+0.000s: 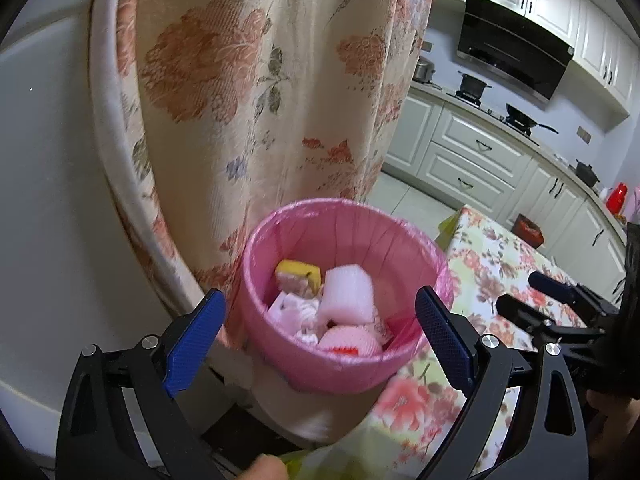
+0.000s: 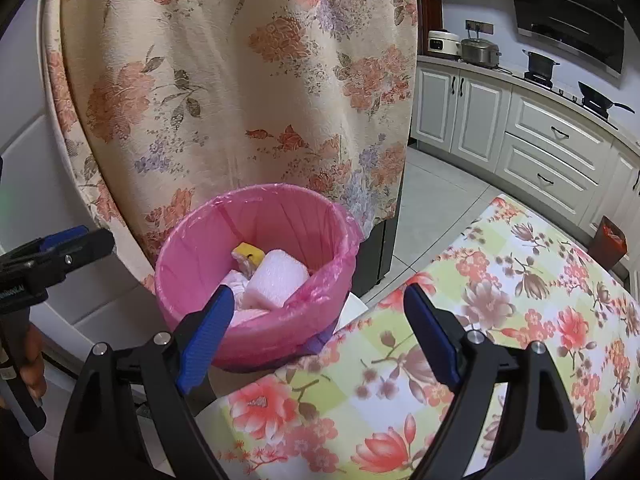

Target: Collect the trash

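Note:
A waste bin with a pink liner [image 1: 280,248] [image 2: 200,248] stands against the floral table's corner, in front of a hanging flowered cloth. It holds a white foam block [image 1: 348,292] [image 2: 280,276], a yellow packet [image 1: 298,274], crumpled white paper [image 1: 296,312] and a pink foam net [image 1: 352,342]. My left gripper [image 1: 320,300] hangs open just above the bin, its blue pads on either side of the opening and empty. My right gripper [image 2: 320,292] is open and empty too, over the table edge to the right of the bin. Each gripper also appears in the other's view: the right gripper [image 1: 560,300], the left gripper [image 2: 60,248].
The table under a floral cloth [image 2: 500,300] fills the lower right. The flowered cloth [image 1: 260,100] drapes a white appliance behind the bin. Kitchen cabinets [image 2: 540,140] with a stove and pots run along the back. A small dark bin with a red liner [image 2: 608,240] stands on the tiled floor.

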Tool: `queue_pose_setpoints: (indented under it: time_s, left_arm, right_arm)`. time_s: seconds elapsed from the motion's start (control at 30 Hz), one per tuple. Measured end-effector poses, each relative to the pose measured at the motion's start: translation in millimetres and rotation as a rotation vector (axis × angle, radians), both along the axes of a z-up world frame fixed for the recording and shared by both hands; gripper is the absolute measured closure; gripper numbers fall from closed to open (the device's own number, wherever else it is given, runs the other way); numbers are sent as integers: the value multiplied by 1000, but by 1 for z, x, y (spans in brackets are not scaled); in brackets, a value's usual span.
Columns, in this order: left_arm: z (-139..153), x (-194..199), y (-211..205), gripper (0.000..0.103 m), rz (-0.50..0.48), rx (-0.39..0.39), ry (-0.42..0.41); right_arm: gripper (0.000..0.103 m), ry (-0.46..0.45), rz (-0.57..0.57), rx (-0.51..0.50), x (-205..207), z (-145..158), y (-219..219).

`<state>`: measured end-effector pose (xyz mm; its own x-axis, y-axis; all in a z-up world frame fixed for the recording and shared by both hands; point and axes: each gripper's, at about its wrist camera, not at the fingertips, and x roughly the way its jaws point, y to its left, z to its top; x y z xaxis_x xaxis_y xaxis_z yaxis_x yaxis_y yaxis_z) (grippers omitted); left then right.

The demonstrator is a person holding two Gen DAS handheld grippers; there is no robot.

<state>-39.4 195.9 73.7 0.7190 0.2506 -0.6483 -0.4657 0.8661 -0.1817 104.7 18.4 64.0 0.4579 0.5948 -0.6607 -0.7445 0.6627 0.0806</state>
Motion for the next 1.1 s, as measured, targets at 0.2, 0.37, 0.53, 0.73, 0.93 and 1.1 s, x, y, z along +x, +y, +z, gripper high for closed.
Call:
queue_pose_setpoints:
  time_s: [0.2,0.37,0.53,0.73,0.93,1.1]
  left_arm:
    - [-11,-9,-6,14,1,-21,28]
    - [-12,-9,-10,14,-9,-14,32]
    - [-11,-8,-10,14,-8,-13,31]
    - [-10,-7,-9,14,-8,-13,31]
    - [-10,-6,-10,14,-7,-12,32]
    - [-10,-6,-10,14,-8,-12,32]
  right_arm:
    - [19,4,7,2,-7,-2,-5]
    - [19,8,14,7,-9,-3,-4]
    - [17,13,17,9,-9,-3,-3]
    - [17,14,16,10,-8,-2,-2]
    - [17,19,16,9,-7,-2,-2]
    - [17,19,17,9,-7,-2,-2]
